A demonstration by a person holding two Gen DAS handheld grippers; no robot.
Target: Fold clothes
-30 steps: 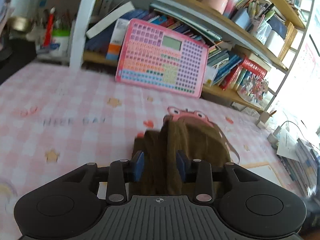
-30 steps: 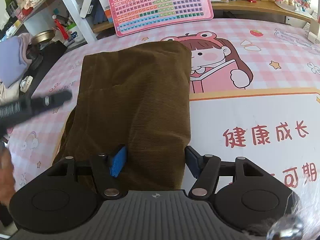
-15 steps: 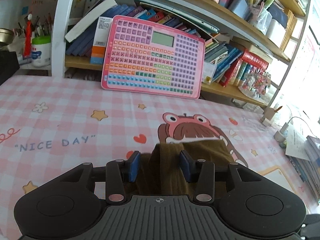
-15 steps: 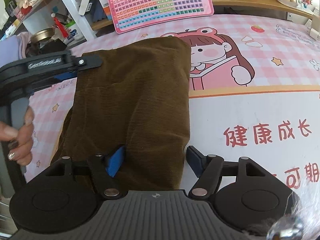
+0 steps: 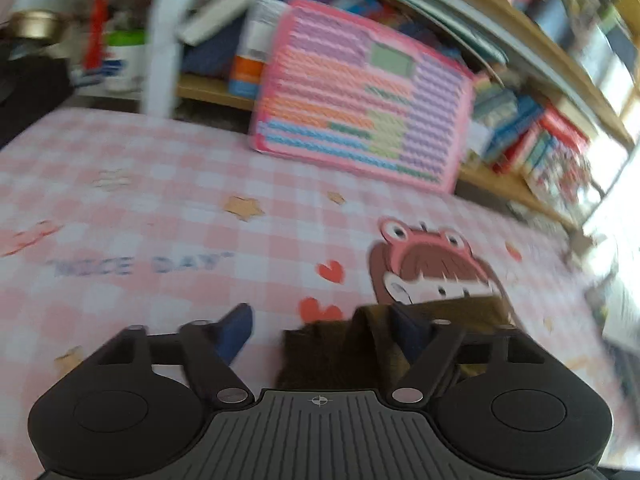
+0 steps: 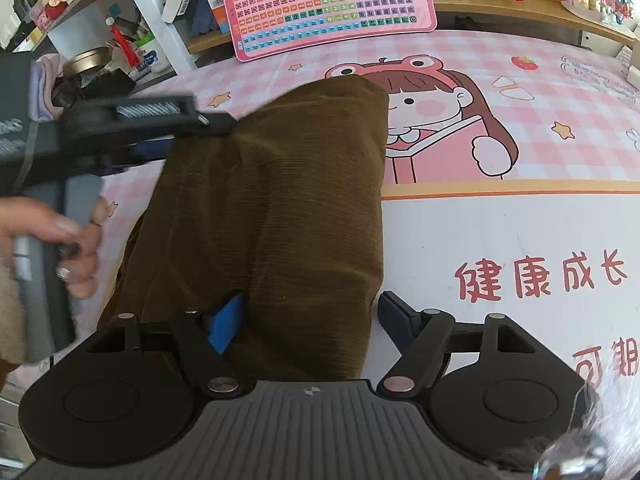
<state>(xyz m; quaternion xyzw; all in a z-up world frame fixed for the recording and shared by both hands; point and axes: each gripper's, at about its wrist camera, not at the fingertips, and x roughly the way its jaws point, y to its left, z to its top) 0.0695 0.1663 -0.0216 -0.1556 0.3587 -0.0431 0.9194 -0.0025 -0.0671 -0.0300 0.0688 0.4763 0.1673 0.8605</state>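
Since a second ago the left gripper (image 5: pixel 320 326) has let the brown cloth (image 6: pixel 276 216) go, jaws opening wide. Right gripper (image 6: pixel 310 316) is opening too, cloth lying loose between its 2 fingers.

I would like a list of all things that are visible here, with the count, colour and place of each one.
brown garment: one, olive-brown, folded, lying on the table mat in front of both claws.
table mat: one, pink check with a cartoon girl and a white panel with red characters, covering the table.
learning tablet: one, pink with coloured keys, leaning against the shelf at the back.
bookshelf: one, wooden with a white post, behind the mat, full of books.
white jar: one, green lid, on the left shelf.
left claw: black, blue pads, jaws opening, garment edge between them.
right claw: black, blue pads, jaws opening over the garment.
hand: one, holding the left claw's handle.
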